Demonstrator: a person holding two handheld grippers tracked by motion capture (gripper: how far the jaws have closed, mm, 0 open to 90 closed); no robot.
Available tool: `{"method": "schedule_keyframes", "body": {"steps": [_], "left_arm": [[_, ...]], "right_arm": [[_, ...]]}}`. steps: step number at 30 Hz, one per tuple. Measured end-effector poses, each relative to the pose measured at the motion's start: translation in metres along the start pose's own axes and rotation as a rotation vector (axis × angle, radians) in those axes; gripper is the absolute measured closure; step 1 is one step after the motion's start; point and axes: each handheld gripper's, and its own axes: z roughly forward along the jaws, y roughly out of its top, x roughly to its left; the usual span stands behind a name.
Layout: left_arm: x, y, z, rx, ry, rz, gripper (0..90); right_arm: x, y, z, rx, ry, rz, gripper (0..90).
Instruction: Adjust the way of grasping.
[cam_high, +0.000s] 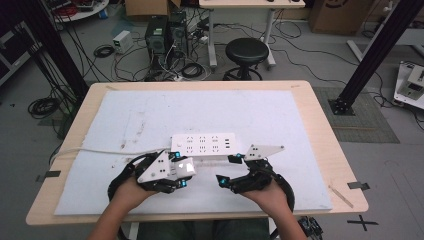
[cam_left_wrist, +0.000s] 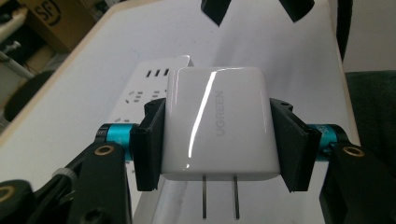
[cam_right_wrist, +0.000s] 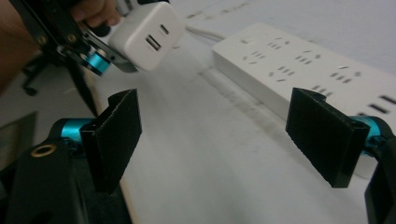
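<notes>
The left gripper (cam_left_wrist: 219, 140) was clamped on a white charger (cam_left_wrist: 219, 126), its two black pads pressing the charger's left and right sides. In the left gripper view the charger sat squarely between the jaws, its two flat prongs pointing back toward the camera and its far end facing the power strip (cam_left_wrist: 149, 88). In the high view the left gripper (cam_high: 182, 172) held the charger (cam_high: 185, 167) just in front of the strip's (cam_high: 202, 145) near edge, close to its left end, above the white mat (cam_high: 250, 115); whether charger and strip touched could not be told.

The right gripper (cam_right_wrist: 219, 135) stood with its jaws wide apart and nothing between them. In its own view the strip (cam_right_wrist: 299, 65) lay beyond the right-hand jaw, and the charger (cam_right_wrist: 147, 35) appeared at the upper left in the other gripper's hold. From above, the right gripper (cam_high: 230, 170) hung just before the strip's right end, near the left one.

The strip's cord (cam_high: 100, 150) ran off leftward across the mat and over the table (cam_high: 325, 150) edge.
</notes>
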Motion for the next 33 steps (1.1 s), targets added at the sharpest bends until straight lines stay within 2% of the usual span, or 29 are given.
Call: {"method": "schedule_keyframes", "body": {"steps": [5,10,16,18,20,21,23,25,27,29,33], "left_arm": [[-0.015,0.008,0.005,-0.009,0.038,0.092,42.5],[-0.026,0.009,0.008,-0.003,0.066,0.158,42.5],[-0.038,0.012,0.011,-0.007,0.097,0.223,42.5],[-0.041,0.013,0.011,-0.015,0.097,0.237,42.5],[-0.043,0.015,0.012,-0.019,0.105,0.257,42.5],[-0.044,0.016,0.013,-0.020,0.092,0.257,42.5],[-0.046,0.018,0.014,-0.027,0.095,0.269,42.5],[-0.047,0.020,0.014,-0.026,0.085,0.276,42.5],[-0.047,0.021,0.015,-0.029,0.086,0.282,42.5],[-0.047,0.021,0.015,-0.029,0.085,0.284,42.5],[-0.046,0.021,0.015,-0.027,0.083,0.279,42.5]], "right_arm": [[0.003,0.000,0.009,-0.007,0.088,0.065,18.7],[0.007,-0.002,0.017,-0.023,0.180,0.114,18.7],[0.008,-0.004,0.023,-0.045,0.244,0.167,18.7],[0.009,-0.004,0.025,-0.045,0.250,0.171,18.7],[0.010,-0.004,0.029,-0.040,0.278,0.187,18.7],[0.011,-0.004,0.031,-0.044,0.285,0.193,18.7],[0.011,-0.005,0.035,-0.035,0.303,0.211,20.2],[0.011,-0.005,0.038,-0.044,0.324,0.222,27.1],[0.011,-0.005,0.041,-0.051,0.350,0.237,28.0],[0.010,-0.006,0.043,-0.063,0.369,0.246,36.7],[0.009,-0.007,0.044,-0.072,0.380,0.265,43.0]]}}
